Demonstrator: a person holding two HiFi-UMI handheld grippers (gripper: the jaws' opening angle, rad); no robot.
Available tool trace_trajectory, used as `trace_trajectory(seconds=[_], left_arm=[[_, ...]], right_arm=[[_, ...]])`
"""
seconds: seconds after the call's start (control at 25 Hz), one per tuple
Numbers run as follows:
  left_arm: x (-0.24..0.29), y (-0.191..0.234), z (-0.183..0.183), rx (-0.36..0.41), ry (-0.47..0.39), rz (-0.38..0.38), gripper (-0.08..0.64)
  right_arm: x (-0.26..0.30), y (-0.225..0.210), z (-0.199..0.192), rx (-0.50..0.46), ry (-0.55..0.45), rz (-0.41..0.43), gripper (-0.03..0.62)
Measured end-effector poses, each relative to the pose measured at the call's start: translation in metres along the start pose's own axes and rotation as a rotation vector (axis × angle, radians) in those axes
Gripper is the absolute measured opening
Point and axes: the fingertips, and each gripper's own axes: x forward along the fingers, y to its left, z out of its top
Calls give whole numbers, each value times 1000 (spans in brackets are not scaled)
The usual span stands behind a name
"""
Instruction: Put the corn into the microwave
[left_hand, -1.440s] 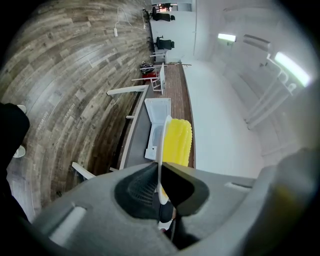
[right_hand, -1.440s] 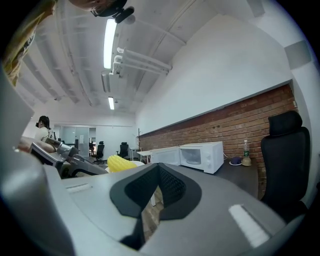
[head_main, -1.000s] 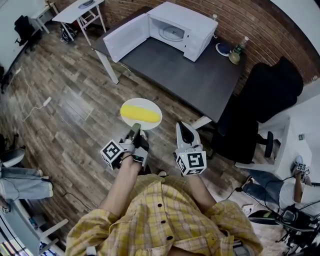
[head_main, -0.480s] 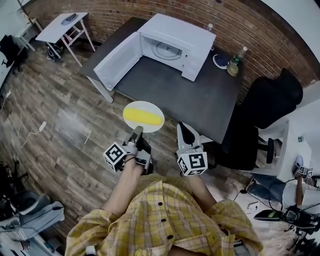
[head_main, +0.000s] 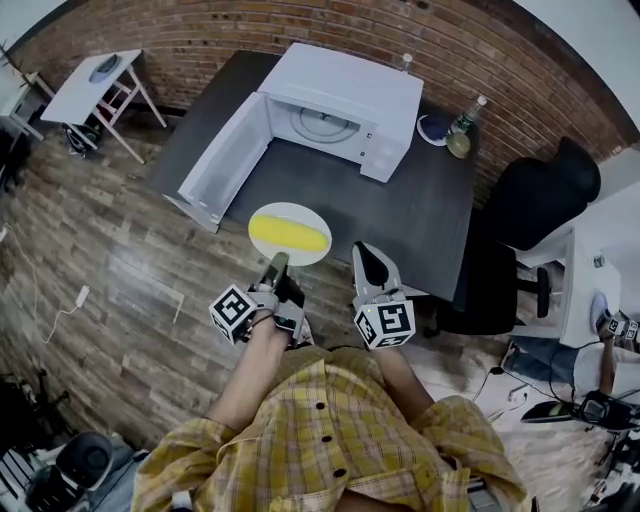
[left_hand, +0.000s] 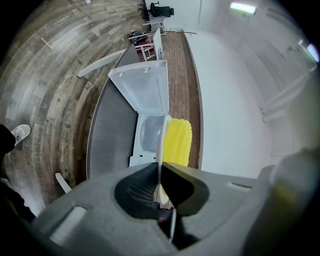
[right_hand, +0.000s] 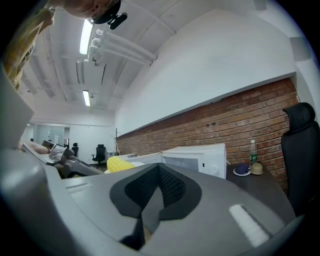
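A yellow corn cob (head_main: 290, 233) lies on a white plate (head_main: 290, 212). My left gripper (head_main: 278, 262) is shut on the plate's near rim and holds it level over the front edge of the dark table (head_main: 420, 210). In the left gripper view the plate (left_hand: 161, 142) shows edge-on between the jaws, with the corn (left_hand: 178, 142) beside it. Straight ahead stands the white microwave (head_main: 345, 80), its door (head_main: 222, 160) swung wide to the left and its turntable (head_main: 322, 122) bare. My right gripper (head_main: 366, 252) hangs just right of the plate, shut and holding nothing.
A bottle (head_main: 466, 122) and a small dish with a blue thing (head_main: 434, 127) stand right of the microwave. A black office chair (head_main: 530, 215) sits at the table's right end. A small white table (head_main: 90, 90) is far left on the wooden floor.
Both grippers and the plate with the corn have come closer to the table and microwave. The plate now hangs over the table's front edge, no longer over the floor.
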Motion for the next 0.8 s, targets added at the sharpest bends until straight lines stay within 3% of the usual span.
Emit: trace_trajectory(seconds=[0.36, 0.8], left_arm=[[36, -9, 29, -8, 56, 7, 15], [84, -2, 46, 39, 80, 36, 15]], right_arm=[[40, -10, 7, -4, 3, -74, 3], [83, -34, 2, -15, 1, -75, 3]])
